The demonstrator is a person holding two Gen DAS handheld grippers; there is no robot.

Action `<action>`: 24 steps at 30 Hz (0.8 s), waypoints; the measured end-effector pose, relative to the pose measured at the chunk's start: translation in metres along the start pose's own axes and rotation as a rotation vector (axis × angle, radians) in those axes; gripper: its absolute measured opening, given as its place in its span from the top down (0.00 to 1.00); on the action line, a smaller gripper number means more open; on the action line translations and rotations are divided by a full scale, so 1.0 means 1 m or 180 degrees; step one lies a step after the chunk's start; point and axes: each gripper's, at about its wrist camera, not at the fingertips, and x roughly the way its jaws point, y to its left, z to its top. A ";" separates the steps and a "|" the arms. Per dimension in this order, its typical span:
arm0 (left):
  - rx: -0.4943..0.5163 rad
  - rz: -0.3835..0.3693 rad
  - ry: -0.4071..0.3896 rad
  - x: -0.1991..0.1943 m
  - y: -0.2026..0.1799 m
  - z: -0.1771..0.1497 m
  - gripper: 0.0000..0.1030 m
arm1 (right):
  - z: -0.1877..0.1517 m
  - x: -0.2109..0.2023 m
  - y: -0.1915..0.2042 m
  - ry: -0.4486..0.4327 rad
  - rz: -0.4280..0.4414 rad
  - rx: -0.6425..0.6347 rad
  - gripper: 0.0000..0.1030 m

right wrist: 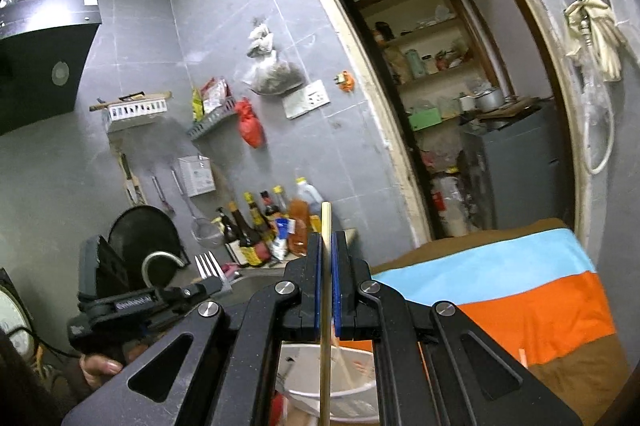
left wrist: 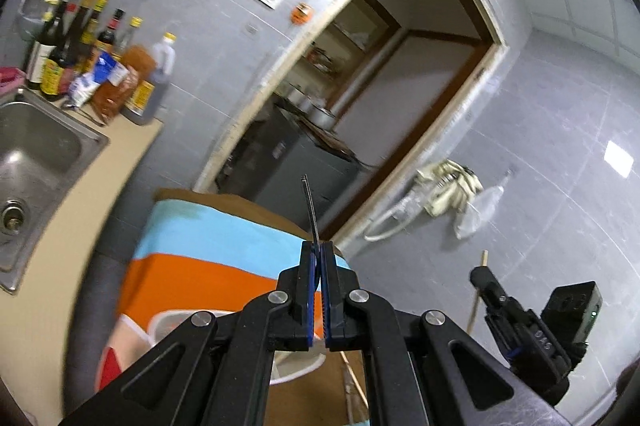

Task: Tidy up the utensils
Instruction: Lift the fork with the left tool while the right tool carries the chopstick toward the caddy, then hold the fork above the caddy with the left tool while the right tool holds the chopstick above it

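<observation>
Fork (right wrist: pixel 210 268): clamped in my left gripper (left wrist: pixel 318 250), tines upward; in the left wrist view I see it edge-on as a thin dark blade rising from between the blue pads, and in the right wrist view its four tines show beside the sink.
Chopstick (right wrist: pixel 326 226): a pale wooden stick pinched upright in my right gripper (right wrist: pixel 327 242), its top end poking above the fingertips, its lower end running down in front of the white container.
Left claw: closed tight on the fork, pads nearly meeting.
Right claw: closed on the chopstick, pads pressed to both its sides.
White container (right wrist: pixel 352 382): directly below both grippers; I can make out more pale sticks inside it, but not how many.
Cloth (right wrist: pixel 520 290): striped blue, orange and brown, spread over the surface that carries the container, running up to the doorway.
Hand (right wrist: pixel 98 370): fingers wrapped on the left gripper's handle, at the lower left of the right wrist view.
Sink (left wrist: pixel 36 146): steel, set into the counter (left wrist: pixel 112 162) left of the cloth.
Bottles (left wrist: pixel 92 54): sauce and oil bottles crowded at the counter's back edge against the grey tiled wall, next to the sink's far corner.
Doorway (right wrist: pixel 460 86): open, beyond the cloth, with cluttered pantry shelves inside.
</observation>
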 end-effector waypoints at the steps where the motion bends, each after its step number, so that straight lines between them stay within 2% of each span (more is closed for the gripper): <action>1: -0.0008 0.0032 -0.0020 0.000 0.003 0.002 0.97 | 0.000 0.003 0.002 -0.0010 0.0017 0.0000 0.96; 7: -0.0028 0.0123 -0.0076 0.004 0.017 0.007 0.97 | -0.001 0.031 0.007 -0.0157 0.0052 0.0036 0.96; 15: -0.0066 0.0053 -0.0123 0.003 0.026 0.016 0.97 | -0.007 0.067 0.006 -0.0253 -0.0046 0.0061 0.96; 24: -0.0001 0.0296 -0.0132 0.007 0.042 0.016 0.97 | -0.021 0.103 0.003 -0.0383 -0.0189 0.0075 0.96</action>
